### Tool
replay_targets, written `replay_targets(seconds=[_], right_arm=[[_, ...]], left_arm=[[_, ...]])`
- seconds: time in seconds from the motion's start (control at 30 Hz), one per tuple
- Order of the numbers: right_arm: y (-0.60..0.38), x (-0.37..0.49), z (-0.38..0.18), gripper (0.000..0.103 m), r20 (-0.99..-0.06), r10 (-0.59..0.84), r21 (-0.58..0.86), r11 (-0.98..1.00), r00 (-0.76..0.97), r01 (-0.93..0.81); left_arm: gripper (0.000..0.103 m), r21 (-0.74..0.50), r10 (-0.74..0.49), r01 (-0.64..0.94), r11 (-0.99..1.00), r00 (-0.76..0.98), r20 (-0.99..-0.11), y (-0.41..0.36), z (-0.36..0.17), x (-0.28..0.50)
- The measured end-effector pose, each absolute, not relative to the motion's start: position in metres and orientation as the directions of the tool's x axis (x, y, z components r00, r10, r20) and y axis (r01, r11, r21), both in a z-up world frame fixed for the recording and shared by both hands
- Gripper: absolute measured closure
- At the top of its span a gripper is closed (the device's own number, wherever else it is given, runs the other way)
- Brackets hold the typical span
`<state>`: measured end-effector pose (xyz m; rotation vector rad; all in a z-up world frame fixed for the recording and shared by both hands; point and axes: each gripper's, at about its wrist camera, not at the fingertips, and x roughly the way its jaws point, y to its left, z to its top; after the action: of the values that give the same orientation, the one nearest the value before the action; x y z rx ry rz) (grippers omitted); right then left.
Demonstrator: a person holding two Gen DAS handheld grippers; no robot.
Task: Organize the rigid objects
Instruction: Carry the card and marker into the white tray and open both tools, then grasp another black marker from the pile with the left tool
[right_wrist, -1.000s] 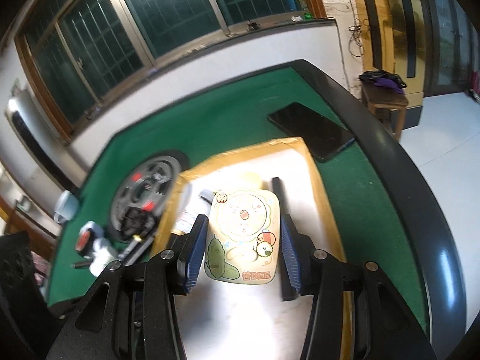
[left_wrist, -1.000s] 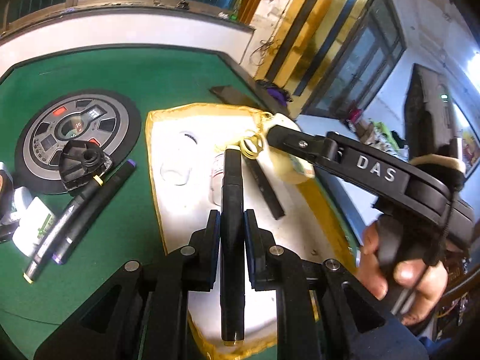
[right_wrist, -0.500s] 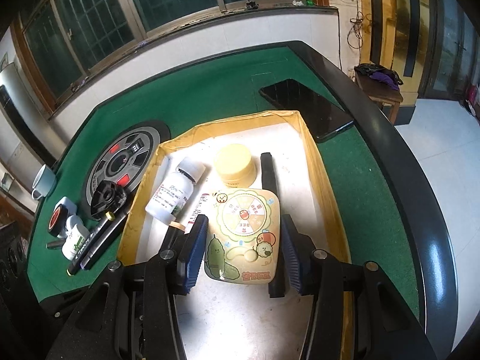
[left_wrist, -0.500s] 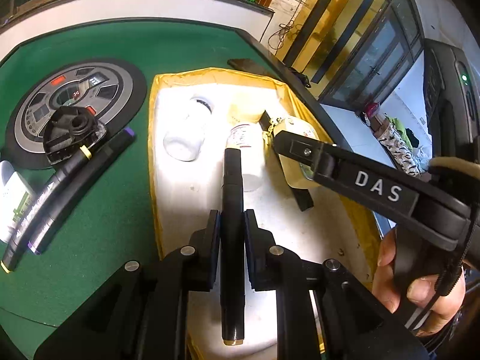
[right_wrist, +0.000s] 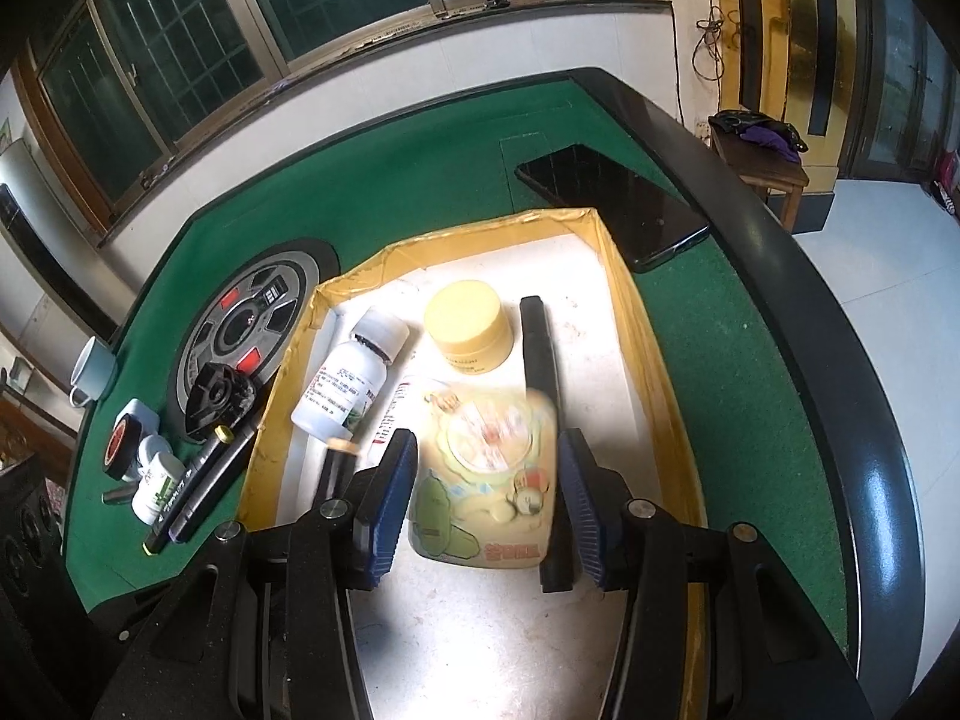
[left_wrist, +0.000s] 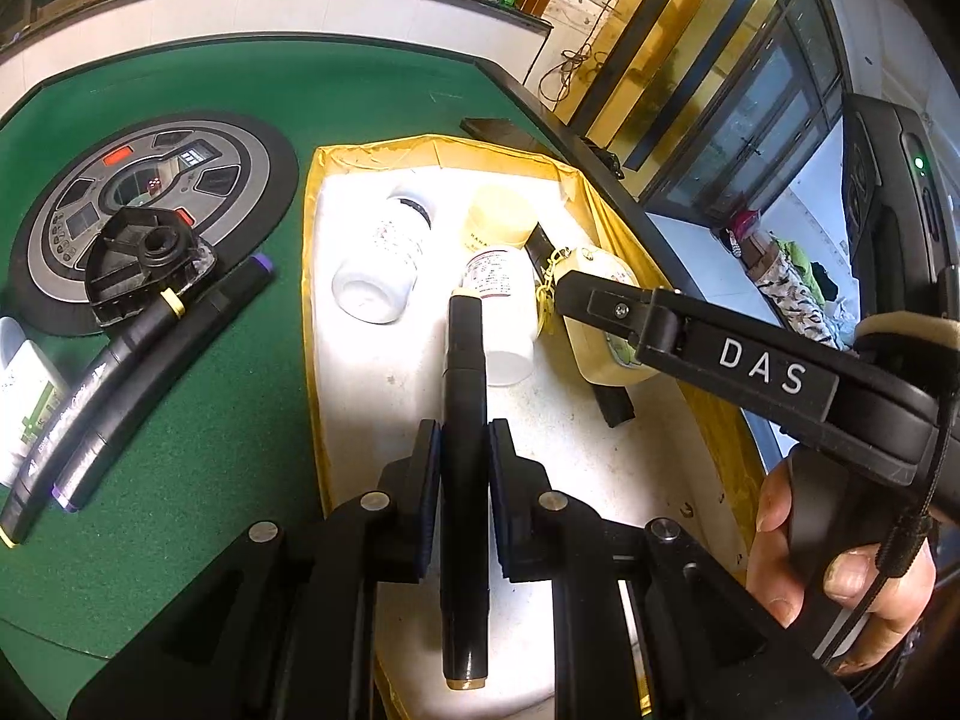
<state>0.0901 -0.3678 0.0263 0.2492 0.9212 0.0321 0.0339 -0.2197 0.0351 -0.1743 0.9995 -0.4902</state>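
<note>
Between my left gripper's (left_wrist: 461,456) fingers I hold a long black pen with a gold end (left_wrist: 463,414). They are pressed tight on its sides, and the pen points straight ahead over the yellow-walled tray with a white floor (left_wrist: 312,276). Past the pen tip lies a small white bottle with a printed label (left_wrist: 501,300), and to the left of that tip lies a bigger white bottle with a white cap (left_wrist: 384,258).

My right gripper's (right_wrist: 487,498) blue fingers stand wide apart. Between them, with a small gap on each side, sits a flat yellow card with cartoon pictures (right_wrist: 486,480). It looks blurry, and I cannot tell if it rests on the tray floor. Along the right finger lies a long black bar (right_wrist: 537,348). Ahead of the fingers stands a round yellow jar (right_wrist: 468,324), and the bigger white bottle lies to their front left.

Left of the tray, on the green desk (right_wrist: 420,180), lie two black markers (left_wrist: 126,360) side by side, a black fan-shaped plastic part (left_wrist: 144,258), and a round grey dial panel (left_wrist: 156,186). A dark phone (right_wrist: 612,210) lies on the desk beyond the far right corner of the tray.
</note>
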Motion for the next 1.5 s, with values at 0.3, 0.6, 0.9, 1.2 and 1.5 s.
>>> replay_targets(seconds=[0.3,0.6,0.9,1.2,1.5], right_arm=[[-0.376,0.085,0.036,0.050,-0.739,0.168,0.296,0.951,0.652,0.091],[-0.376,0.085,0.038,0.050,-0.724,0.195,0.323,0.943,0.662,0.076],[-0.363,0.079,0.047,0.050,-0.680,0.210,0.308,0.951,0.703,0.013],[-0.359,0.082,0.044,0.050,-0.684,0.205,0.297,0.955,0.700,0.011],[-0.359,0.079,0.042,0.050,-0.681,0.220,0.315,0.949,0.699,0.008]], left_arm=[[0.090,-0.356,-0.464,0.309,0.882,0.438,-0.770,-0.220,0.035,0.034],[0.081,-0.322,-0.433,0.301,0.898,0.464,-0.773,-0.216,0.041,0.028],[0.080,-0.313,-0.428,0.300,0.901,0.499,-0.754,-0.204,0.051,0.018],[0.080,-0.340,-0.443,0.285,0.896,0.539,-0.716,-0.171,0.065,0.010],[0.080,-0.349,-0.450,0.285,0.893,0.597,-0.664,-0.107,0.083,-0.005]])
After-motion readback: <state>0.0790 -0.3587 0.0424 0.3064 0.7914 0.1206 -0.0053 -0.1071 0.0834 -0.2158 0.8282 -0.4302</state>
